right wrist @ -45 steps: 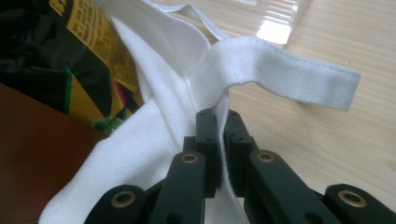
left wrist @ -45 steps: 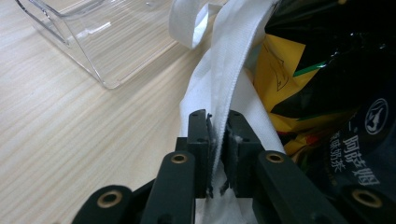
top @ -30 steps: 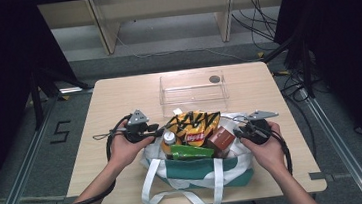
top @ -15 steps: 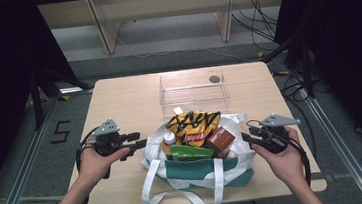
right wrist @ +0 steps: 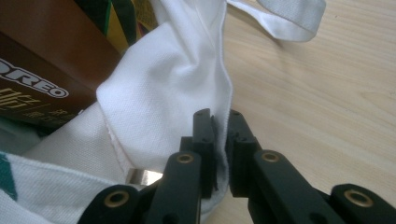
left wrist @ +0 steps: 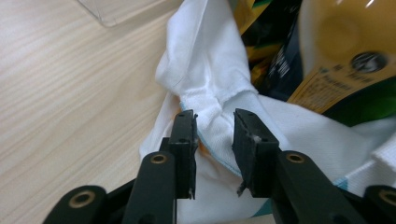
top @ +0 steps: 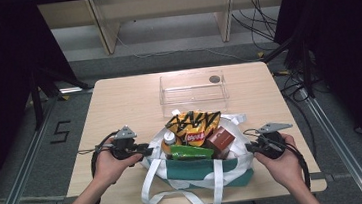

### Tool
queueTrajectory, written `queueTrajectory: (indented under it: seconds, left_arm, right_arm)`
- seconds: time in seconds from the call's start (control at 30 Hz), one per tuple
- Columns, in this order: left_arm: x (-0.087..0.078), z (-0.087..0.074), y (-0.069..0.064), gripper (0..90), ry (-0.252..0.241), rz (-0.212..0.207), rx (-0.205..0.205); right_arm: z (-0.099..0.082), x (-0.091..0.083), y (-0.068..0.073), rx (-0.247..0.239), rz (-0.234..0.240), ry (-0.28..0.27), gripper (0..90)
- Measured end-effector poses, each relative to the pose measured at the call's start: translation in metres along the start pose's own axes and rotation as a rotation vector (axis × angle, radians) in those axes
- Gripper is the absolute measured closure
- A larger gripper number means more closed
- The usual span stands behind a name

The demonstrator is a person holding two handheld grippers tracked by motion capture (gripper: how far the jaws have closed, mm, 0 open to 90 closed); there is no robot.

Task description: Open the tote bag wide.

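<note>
Your white and green tote bag point(top: 201, 173) sits on the near half of the worktop point(top: 119, 103), stuffed with snacks, and you hold 1 gripper at each end of it. Your left gripper point(left wrist: 214, 135) has just been closing: its 2 jaws stand partly apart with a fold of the bag's white rim between them, the left jaw against the cloth, though you cannot tell whether both pads press on it yet. Your right gripper point(right wrist: 220, 128) has also just been closing, and its jaws are nearly together, pinching the bag's white edge at the other end. Inside the bag, a yellow chip packet point(top: 194, 127) stands at the back, a green packet point(top: 190, 153) lies in front, and a brown Oreo box point(top: 221, 139) leans near your right gripper. A clear plastic box point(top: 192, 87) rests beyond the bag.
</note>
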State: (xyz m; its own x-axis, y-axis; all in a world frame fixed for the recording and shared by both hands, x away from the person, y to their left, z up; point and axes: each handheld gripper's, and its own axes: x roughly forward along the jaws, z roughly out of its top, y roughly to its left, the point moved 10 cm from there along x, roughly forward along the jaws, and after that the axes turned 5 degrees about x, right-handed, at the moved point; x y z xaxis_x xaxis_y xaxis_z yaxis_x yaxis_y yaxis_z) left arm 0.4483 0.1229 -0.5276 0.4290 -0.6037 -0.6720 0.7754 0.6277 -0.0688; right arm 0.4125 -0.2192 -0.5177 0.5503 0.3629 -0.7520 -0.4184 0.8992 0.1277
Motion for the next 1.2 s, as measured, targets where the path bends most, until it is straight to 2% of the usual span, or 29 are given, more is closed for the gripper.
queueTrajectory:
  seconds: [0.03, 0.07, 0.1, 0.13, 0.23, 0.3, 0.33, 0.4, 0.43, 0.47, 0.53, 0.57, 0.6, 0.63, 0.67, 0.73, 0.83, 0.9, 0.93, 1.03, 1.1, 1.2]
  left_arm:
    - [0.002, -0.001, 0.000, 70.6, 0.003, 0.005, 0.003]
    - [0.004, -0.003, 0.001, 72.4, 0.009, 0.008, 0.000]
    - [0.004, -0.003, 0.001, 74.1, 0.008, 0.011, 0.002]
    - [0.004, -0.004, 0.003, 75.9, 0.011, 0.014, 0.020]
    - [0.004, -0.005, 0.003, 77.0, 0.001, 0.013, 0.007]
    - [0.003, -0.004, 0.002, 76.8, -0.019, 0.008, -0.007]
    - [0.000, -0.002, 0.003, 75.4, -0.033, 0.014, -0.009]
    - [-0.007, 0.002, 0.004, 68.4, -0.069, 0.028, -0.016]
    - [-0.012, 0.007, 0.004, 64.4, -0.107, 0.041, -0.034]
    - [-0.017, 0.010, 0.006, 60.7, -0.134, 0.044, -0.032]
    - [-0.028, 0.016, 0.009, 53.6, -0.194, 0.054, -0.045]
    - [-0.031, 0.017, 0.009, 51.8, -0.213, 0.051, -0.053]
    - [-0.035, 0.019, 0.009, 49.6, -0.233, 0.054, -0.049]
    - [-0.039, 0.020, 0.010, 46.6, -0.252, 0.054, -0.039]
    - [-0.041, 0.020, 0.010, 44.1, -0.267, 0.057, -0.041]
    - [-0.044, 0.020, 0.011, 40.0, -0.289, 0.058, -0.051]
    - [-0.047, 0.023, 0.012, 34.9, -0.323, 0.069, -0.076]
    - [-0.049, 0.024, 0.015, 32.7, -0.334, 0.093, -0.073]
    - [-0.051, 0.025, 0.016, 32.5, -0.340, 0.100, -0.068]
    - [-0.053, 0.024, 0.020, 32.5, -0.344, 0.123, -0.067]
    - [-0.055, 0.026, 0.021, 32.7, -0.350, 0.133, -0.067]
    - [-0.056, 0.028, 0.022, 31.6, -0.353, 0.139, -0.060]
  right_arm:
    - [0.000, 0.001, -0.002, -0.020, -0.003, -0.001, 86.4]
    - [0.000, 0.001, 0.000, -0.001, -0.004, 0.003, 86.7]
    - [0.000, 0.002, -0.001, -0.008, -0.015, 0.009, 86.9]
    - [-0.001, 0.003, -0.001, -0.009, -0.013, 0.011, 87.0]
    - [-0.003, 0.007, -0.002, -0.012, -0.012, 0.022, 86.7]
    - [0.003, 0.007, -0.006, -0.052, -0.018, -0.030, 83.3]
    - [0.003, 0.000, -0.002, 0.006, -0.013, -0.018, 80.5]
    - [0.014, -0.010, -0.001, 0.027, -0.008, -0.096, 73.6]
    - [0.023, -0.015, -0.004, -0.012, -0.009, -0.157, 69.6]
    - [0.029, -0.023, -0.002, 0.021, 0.000, -0.191, 66.2]
    - [0.042, -0.034, -0.001, 0.036, 0.003, -0.257, 62.7]
    - [0.047, -0.041, 0.004, 0.097, 0.019, -0.282, 61.4]
    - [0.053, -0.042, 0.003, 0.067, 0.026, -0.315, 60.1]
    - [0.055, -0.046, 0.004, 0.075, 0.017, -0.316, 58.9]
    - [0.060, -0.047, 0.004, 0.054, 0.010, -0.348, 57.0]
    - [0.066, -0.049, 0.007, 0.071, 0.013, -0.377, 54.1]
    - [0.072, -0.049, 0.012, 0.085, 0.030, -0.401, 54.3]
    - [0.075, -0.049, 0.013, 0.064, 0.035, -0.408, 55.4]
    - [0.074, -0.050, 0.014, 0.082, 0.028, -0.410, 55.8]
    - [0.077, -0.053, 0.014, 0.062, 0.011, -0.402, 59.4]
    - [0.079, -0.055, 0.013, 0.073, -0.015, -0.406, 63.2]
    - [0.086, -0.061, 0.019, 0.086, 0.017, -0.421, 63.5]
